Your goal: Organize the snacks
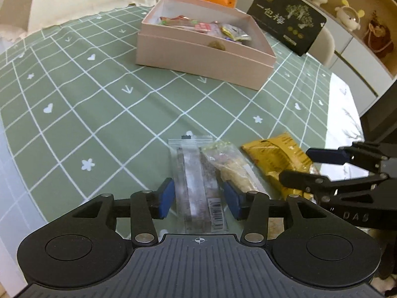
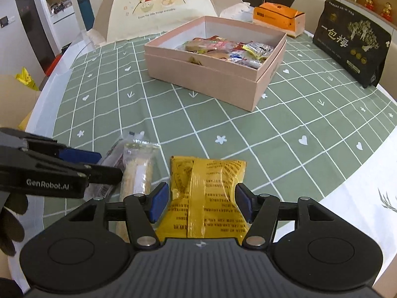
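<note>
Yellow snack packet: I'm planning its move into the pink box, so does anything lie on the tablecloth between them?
Nothing visible does. Bare green tablecloth separates the yellow snack packet from the pink box, which stands open-topped.

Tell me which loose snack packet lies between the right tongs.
The yellow packet, the only opaque yellow one; the clear dark-bar packet and the clear pale-snack packet lie beside it, toward the left tongs.
</note>
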`<state>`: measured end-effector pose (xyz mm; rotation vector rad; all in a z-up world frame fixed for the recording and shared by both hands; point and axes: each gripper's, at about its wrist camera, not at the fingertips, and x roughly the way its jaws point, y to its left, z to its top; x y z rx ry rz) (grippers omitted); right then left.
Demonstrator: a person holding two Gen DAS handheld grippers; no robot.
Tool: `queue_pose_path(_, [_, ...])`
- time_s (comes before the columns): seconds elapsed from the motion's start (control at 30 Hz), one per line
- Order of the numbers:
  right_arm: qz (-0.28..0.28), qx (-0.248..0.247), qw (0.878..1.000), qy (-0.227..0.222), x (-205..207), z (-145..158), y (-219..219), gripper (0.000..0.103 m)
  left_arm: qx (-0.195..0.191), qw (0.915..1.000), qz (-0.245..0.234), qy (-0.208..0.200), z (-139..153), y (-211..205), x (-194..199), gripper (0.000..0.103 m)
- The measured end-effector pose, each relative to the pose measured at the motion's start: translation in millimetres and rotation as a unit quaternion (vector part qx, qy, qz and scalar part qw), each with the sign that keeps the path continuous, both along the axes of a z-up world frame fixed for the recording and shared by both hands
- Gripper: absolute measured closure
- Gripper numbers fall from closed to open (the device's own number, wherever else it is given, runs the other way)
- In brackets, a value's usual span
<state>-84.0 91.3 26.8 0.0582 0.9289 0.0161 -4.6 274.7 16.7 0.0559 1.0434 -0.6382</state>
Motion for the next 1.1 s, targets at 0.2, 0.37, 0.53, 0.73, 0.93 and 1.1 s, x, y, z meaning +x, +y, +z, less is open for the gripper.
queue_pose_path(0.2, [0.000,0.003,1.000,-0.001,-8.7,-1.5,-2.7,0.042,0.052,0.9981,-0.003,-0.032,0.0,-28.2,7.9,0.055])
queue_pose_path(0.37, [0.002,-0.015,1.000,-0.023,-17.4,1.0,2.0,0.042,0.106,0.9893,-0.037,-0.094,-4.7,-53.6,8.8,0.053])
queue_pose_path(0.53, [0.025,-0.009,0.999,-0.025,-20.4,8.6,7.3,0.042,0.108,0.9902,-0.036,-0.081,-2.3,-29.4,3.4,0.059])
queue_pose_path(0.73, [0.067,0.053,0.996,-0.017,-15.8,10.2,24.0,0.043,0.077,0.9958,0.019,-0.045,0.8,24.5,-3.3,0.060])
queue_pose_path(0.93, [0.074,0.004,0.997,0.020,20.3,-13.8,54.4,0.052,0.050,0.9981,0.027,-0.021,3.4,37.3,1.5,0.055])
queue_pose_path(1.1, [0.086,-0.024,0.996,0.008,16.6,-2.6,55.3,0.075,0.111,0.9916,-0.025,-0.060,1.0,17.0,-10.2,0.054])
